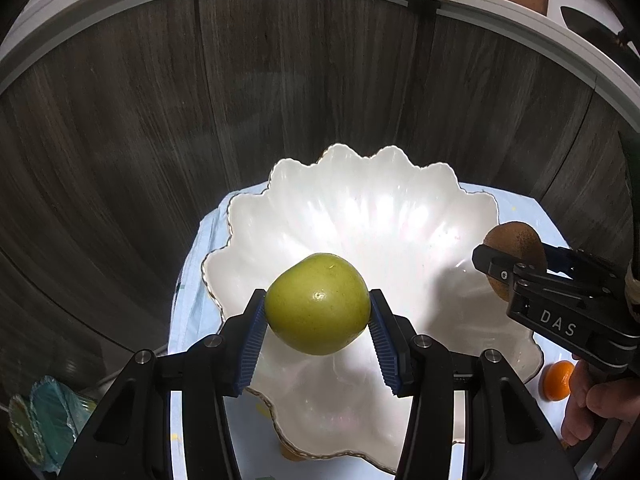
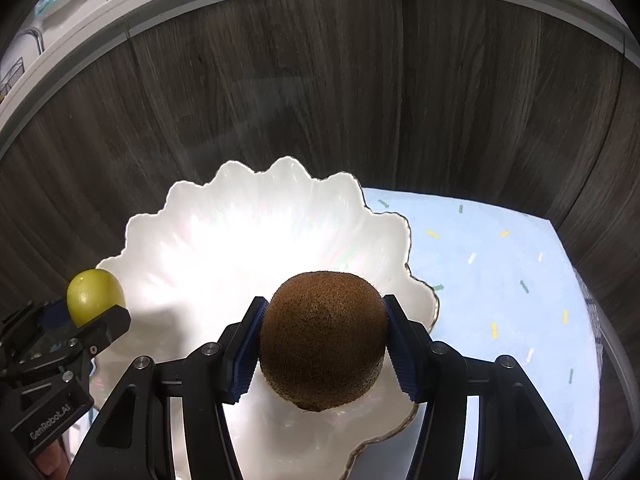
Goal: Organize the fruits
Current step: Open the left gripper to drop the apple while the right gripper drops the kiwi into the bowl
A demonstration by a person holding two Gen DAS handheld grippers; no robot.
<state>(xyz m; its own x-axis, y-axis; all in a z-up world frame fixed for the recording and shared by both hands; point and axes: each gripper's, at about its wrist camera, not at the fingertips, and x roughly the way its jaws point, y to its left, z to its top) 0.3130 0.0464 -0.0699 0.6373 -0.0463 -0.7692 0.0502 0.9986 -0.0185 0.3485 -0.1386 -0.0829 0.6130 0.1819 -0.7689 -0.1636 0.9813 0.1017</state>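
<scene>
left wrist view: your left gripper [image 1: 318,316] is pinching the green fruit [image 1: 317,304] at frame centre over the white scalloped bowl [image 1: 400,208], and the bowl itself looks empty, so nothing's placed yet. right wrist view: your right gripper [image 2: 324,338] is clamped on the kiwi [image 2: 323,338] at lower centre, above the bowl's right half. left to do by my read: drop both in, then fetch the orange fruit [image 1: 557,380] sitting on the blue cloth [image 2: 500,280] at lower right of the left view.

Apple [image 1: 317,303] left of kiwi [image 2: 323,340], above bowl [image 1: 400,200].
</scene>
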